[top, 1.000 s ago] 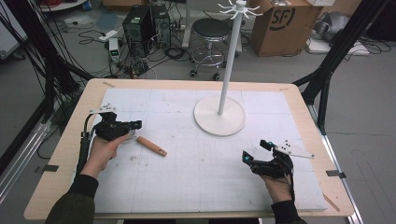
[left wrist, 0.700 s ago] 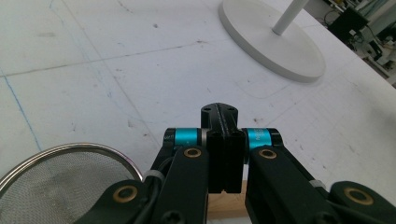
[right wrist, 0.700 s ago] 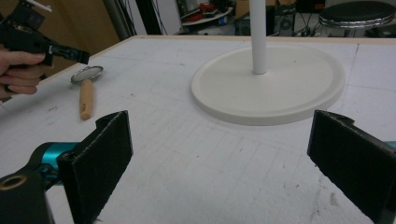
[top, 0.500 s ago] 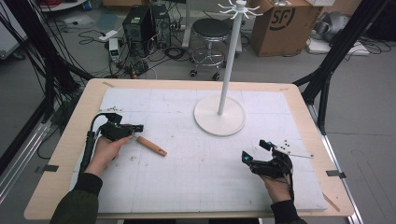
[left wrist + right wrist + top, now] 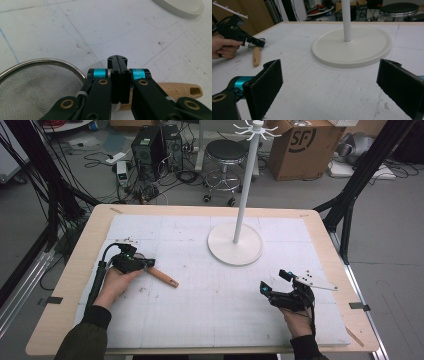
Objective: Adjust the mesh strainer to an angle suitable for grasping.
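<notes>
A small metal strainer (image 5: 32, 85) with a wooden handle (image 5: 180, 91) lies on the white mat at the left. My left gripper (image 5: 145, 264) hovers right over the spot where bowl and handle meet. Its jaws are shut together, and I see nothing between the tips (image 5: 117, 60). The handle (image 5: 162, 277) sticks out to the right of the gripper. From the right gripper view, the left gripper (image 5: 258, 43) sits over the handle (image 5: 256, 56). My right gripper (image 5: 272, 287) rests low at the front right, open and empty, its pads (image 5: 265, 82) wide apart.
A white hanger stand (image 5: 235, 245) with a round base and a tall pole rises at the back centre of the mat; its base (image 5: 352, 47) lies ahead of the right gripper. Wooden table edges frame the mat. Beyond the table stand a stool, boxes and cables.
My left gripper has shifted slightly forward and right, down onto the strainer's neck. The strainer handle and the right gripper have stayed put.
</notes>
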`<state>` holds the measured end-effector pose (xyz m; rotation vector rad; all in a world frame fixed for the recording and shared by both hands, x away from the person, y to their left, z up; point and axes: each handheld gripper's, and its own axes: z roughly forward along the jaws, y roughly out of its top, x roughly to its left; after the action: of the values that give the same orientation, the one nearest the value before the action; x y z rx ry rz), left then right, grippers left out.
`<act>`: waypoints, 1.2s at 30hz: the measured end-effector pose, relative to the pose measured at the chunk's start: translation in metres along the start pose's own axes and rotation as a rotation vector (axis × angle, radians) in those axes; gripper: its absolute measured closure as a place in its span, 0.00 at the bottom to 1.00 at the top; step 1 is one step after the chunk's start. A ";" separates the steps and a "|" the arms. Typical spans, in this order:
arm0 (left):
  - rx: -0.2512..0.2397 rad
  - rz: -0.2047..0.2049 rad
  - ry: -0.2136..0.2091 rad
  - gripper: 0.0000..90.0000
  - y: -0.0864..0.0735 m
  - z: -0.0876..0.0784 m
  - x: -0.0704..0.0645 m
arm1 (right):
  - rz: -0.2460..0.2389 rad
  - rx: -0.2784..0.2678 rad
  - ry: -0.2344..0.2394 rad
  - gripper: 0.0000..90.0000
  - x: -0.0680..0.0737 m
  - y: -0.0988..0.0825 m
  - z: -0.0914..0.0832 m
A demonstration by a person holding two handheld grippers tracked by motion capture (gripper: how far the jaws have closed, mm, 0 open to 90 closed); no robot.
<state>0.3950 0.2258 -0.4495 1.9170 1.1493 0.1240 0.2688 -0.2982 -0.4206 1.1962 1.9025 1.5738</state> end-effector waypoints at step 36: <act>-0.007 -0.010 -0.011 1.00 -0.014 -0.009 -0.018 | 0.009 -0.014 0.004 0.07 0.002 0.001 -0.001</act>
<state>0.3708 0.2202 -0.4481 1.9033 1.1497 0.1118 0.2675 -0.2977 -0.4189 1.1985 1.8883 1.5922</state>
